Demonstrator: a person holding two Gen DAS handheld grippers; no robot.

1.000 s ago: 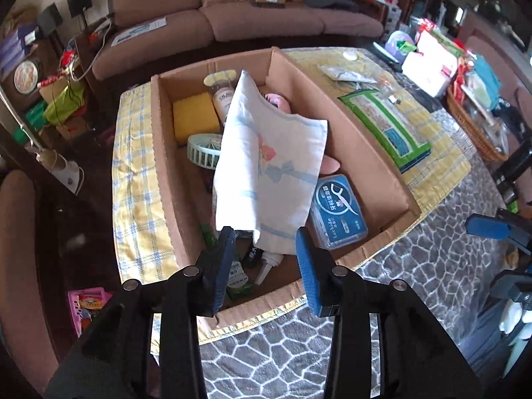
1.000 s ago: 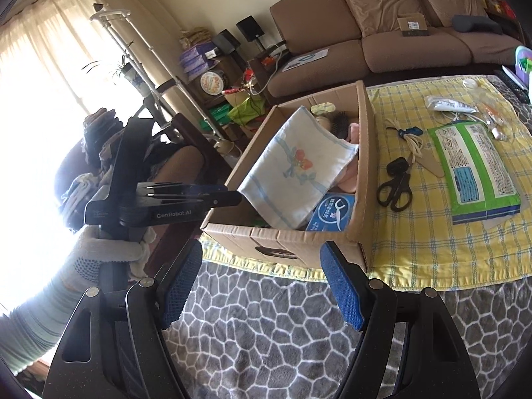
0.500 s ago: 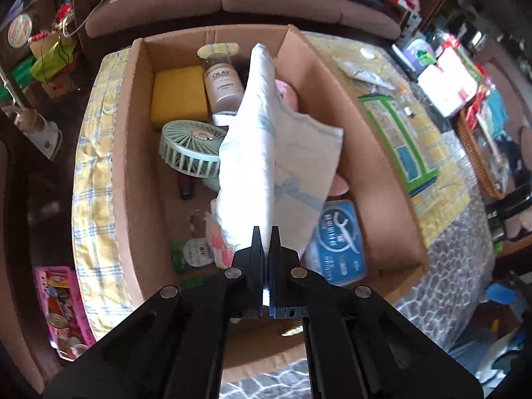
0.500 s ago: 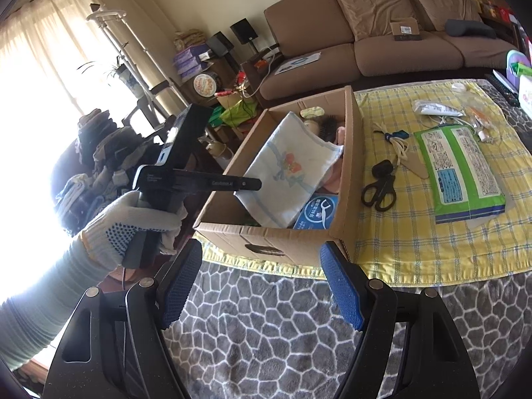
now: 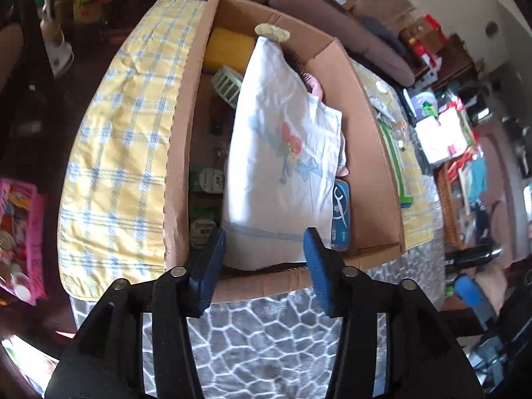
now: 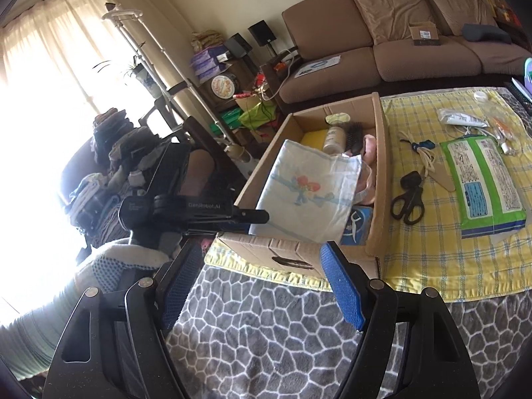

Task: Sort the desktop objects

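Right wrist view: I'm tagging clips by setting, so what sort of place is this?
Most likely a lived-in home living room: a brown sofa, a curtained window, and a cardboard box of household bits on a table with a yellow checked cloth.

We see the white pouch (image 5: 279, 166) standing in the cardboard box (image 5: 369, 139) and covering most of what lies behind it. Of the blue floss pack (image 5: 341, 214) only a strip shows at the pouch's right edge, its print too small to read. The green fan (image 5: 227, 83) is half hidden behind the pouch, and the hairbrush (image 5: 296, 58) shows only as dark bristles. Items along the box's shadowed left wall are too dark for us to name. In the right wrist view, at the left of the frame, the left hand-held gripper (image 6: 256, 216) appears side-on, so we cannot judge its opening there. The remote (image 6: 522, 96) is cut off at the right edge.
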